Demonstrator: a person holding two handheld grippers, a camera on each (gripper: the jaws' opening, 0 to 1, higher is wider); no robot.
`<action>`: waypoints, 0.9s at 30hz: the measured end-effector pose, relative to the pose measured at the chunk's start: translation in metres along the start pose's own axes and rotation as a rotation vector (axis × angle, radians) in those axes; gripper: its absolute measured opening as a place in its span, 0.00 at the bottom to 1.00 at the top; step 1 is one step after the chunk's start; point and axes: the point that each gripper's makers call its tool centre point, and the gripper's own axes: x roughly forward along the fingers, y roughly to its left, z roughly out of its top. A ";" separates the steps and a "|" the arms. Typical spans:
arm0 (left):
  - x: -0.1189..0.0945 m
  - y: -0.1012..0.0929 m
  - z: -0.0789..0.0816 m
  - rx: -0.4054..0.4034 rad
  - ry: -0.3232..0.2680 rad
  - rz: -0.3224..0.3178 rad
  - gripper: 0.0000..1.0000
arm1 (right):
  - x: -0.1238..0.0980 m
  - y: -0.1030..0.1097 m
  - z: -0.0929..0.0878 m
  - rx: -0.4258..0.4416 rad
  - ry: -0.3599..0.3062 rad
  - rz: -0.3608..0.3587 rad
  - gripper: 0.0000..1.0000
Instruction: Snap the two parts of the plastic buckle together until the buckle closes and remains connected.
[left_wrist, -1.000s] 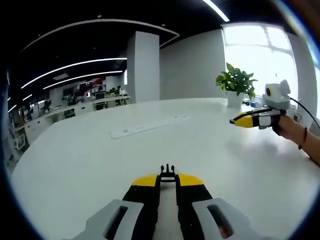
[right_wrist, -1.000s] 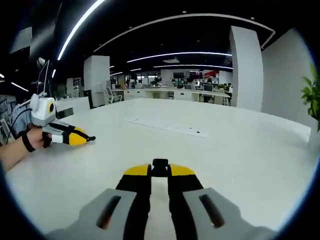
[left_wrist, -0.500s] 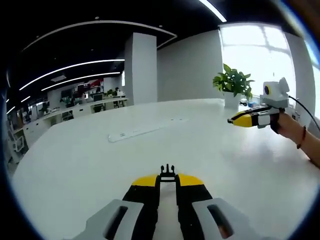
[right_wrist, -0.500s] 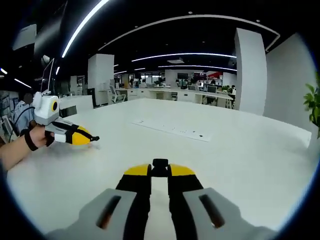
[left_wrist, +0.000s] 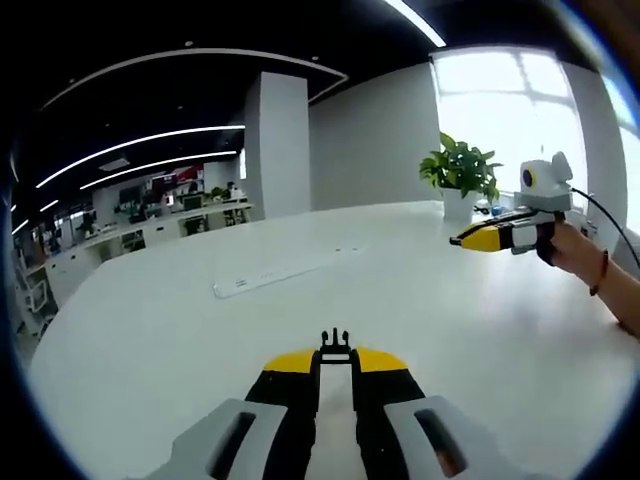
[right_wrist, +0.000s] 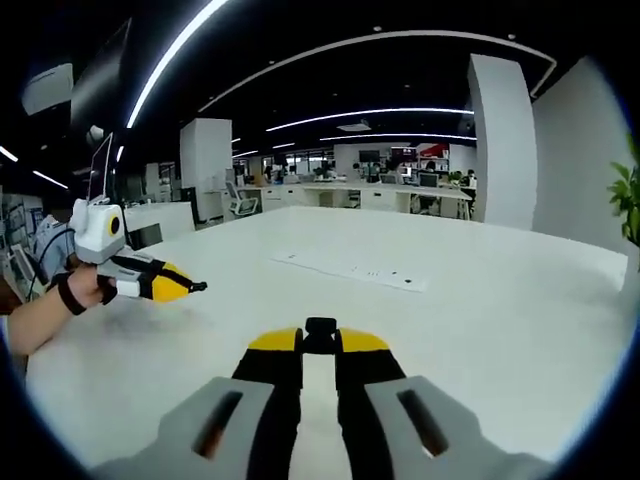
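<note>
L gripper (left_wrist: 335, 352) sits low over the white table (left_wrist: 180, 330), its yellow-tipped jaws drawn together and clamped on the pronged buckle part (left_wrist: 335, 342), a small black piece w/ two short prongs poking up past the tips, above the table's near edge. Same gripper shows in the right gripper view (right_wrist: 190, 290), at the table's left side, held by a hand (right_wrist: 85, 290) w/ a dark wrist strap; its tips look close together there, the piece too small to make out. R gripper (right_wrist: 320, 338) also rides low over the table, jaws pinched in on the socket buckle part (right_wrist: 320, 327), a blocky black piece sitting between the yellow tips. In the left gripper view the R gripper (left_wrist: 462, 240) hangs over the table's right side, held by another hand (left_wrist: 570, 250), tips narrow; can't tell what they hold from that angle. The two buckle halves are well apart, each up off the table in its own gripper, not joined. A long white strip (left_wrist: 285, 272) w/ small dark marks lies flat on the table mid-way, beyond both grippers. A potted plant (left_wrist: 462, 172) stands at the table's far right edge by the bright window. Office desks & a white column sit behind the table.
</note>
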 end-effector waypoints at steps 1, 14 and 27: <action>-0.001 0.000 0.000 0.001 -0.001 0.000 0.11 | 0.000 0.000 0.001 0.006 0.000 0.002 0.11; -0.001 0.000 0.001 -0.005 -0.004 -0.006 0.11 | 0.004 -0.001 0.006 -0.004 -0.002 0.019 0.11; 0.000 -0.009 0.002 -0.006 -0.004 -0.027 0.11 | 0.007 -0.006 0.008 -0.017 0.001 0.023 0.11</action>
